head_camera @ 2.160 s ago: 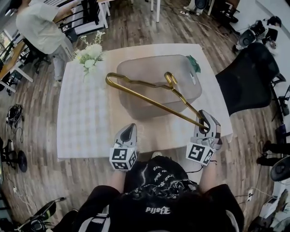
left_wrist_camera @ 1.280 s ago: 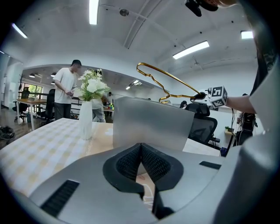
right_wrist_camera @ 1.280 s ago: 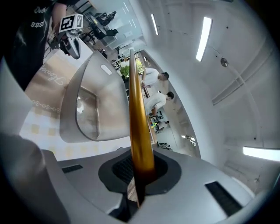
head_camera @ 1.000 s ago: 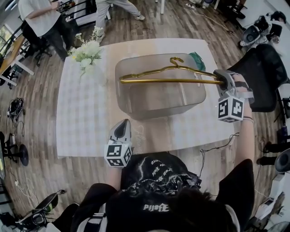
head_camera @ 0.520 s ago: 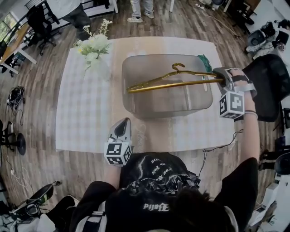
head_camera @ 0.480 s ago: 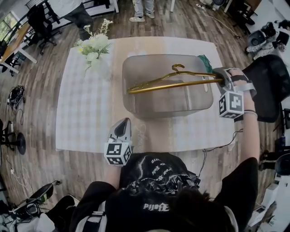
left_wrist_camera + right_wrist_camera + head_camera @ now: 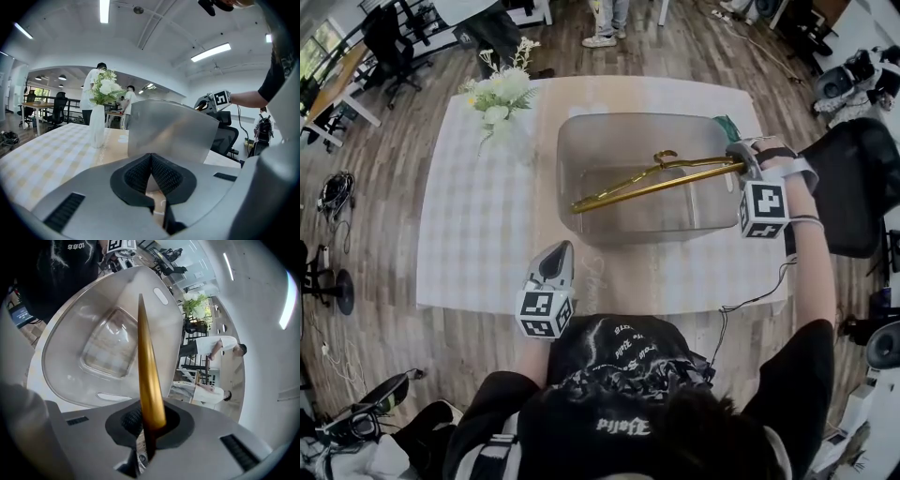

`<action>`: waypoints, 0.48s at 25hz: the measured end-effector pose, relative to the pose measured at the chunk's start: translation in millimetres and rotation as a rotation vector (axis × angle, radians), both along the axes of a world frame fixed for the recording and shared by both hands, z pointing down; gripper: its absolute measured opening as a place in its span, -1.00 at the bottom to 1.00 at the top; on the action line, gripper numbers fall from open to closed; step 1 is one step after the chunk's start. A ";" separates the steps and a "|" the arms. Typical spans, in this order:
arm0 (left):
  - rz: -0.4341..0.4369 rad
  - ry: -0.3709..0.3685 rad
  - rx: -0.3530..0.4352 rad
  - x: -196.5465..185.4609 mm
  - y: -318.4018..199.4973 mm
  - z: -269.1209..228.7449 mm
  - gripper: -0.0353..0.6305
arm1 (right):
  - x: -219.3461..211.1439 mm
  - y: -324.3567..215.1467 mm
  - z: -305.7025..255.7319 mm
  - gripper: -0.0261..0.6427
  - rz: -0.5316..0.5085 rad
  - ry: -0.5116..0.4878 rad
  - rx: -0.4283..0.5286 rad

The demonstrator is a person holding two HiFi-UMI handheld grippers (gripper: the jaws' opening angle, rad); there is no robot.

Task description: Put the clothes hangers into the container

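Note:
A gold clothes hanger [image 7: 652, 183] slants down into the clear plastic container [image 7: 581, 141] at the table's middle. Its far end dips toward the container's floor and its hook points up. My right gripper [image 7: 739, 165] is shut on the hanger's right end, at the container's right rim. In the right gripper view the gold hanger bar [image 7: 149, 376] runs out from between the pads over the container [image 7: 70, 357]. My left gripper [image 7: 557, 269] rests shut and empty on the table near the front edge, left of centre; the container's wall [image 7: 173, 131] fills its view.
A white vase of flowers [image 7: 502, 98] stands at the table's back left. A green item [image 7: 729, 127] lies by the container's far right corner. A black office chair [image 7: 853, 178] stands right of the table. People stand beyond the table's far side.
My right gripper has lowered the hanger, so its far end has tilted down into the container. The left gripper has stayed put.

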State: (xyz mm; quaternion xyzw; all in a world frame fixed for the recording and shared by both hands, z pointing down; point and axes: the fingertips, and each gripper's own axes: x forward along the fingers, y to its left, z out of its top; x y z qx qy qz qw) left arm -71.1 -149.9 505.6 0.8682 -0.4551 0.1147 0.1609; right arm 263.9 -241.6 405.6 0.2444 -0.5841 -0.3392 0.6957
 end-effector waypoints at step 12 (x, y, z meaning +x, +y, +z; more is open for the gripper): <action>-0.014 0.020 -0.033 -10.2 3.2 8.0 -0.83 | -25.9 -9.3 9.7 -0.82 -0.039 0.111 -0.186</action>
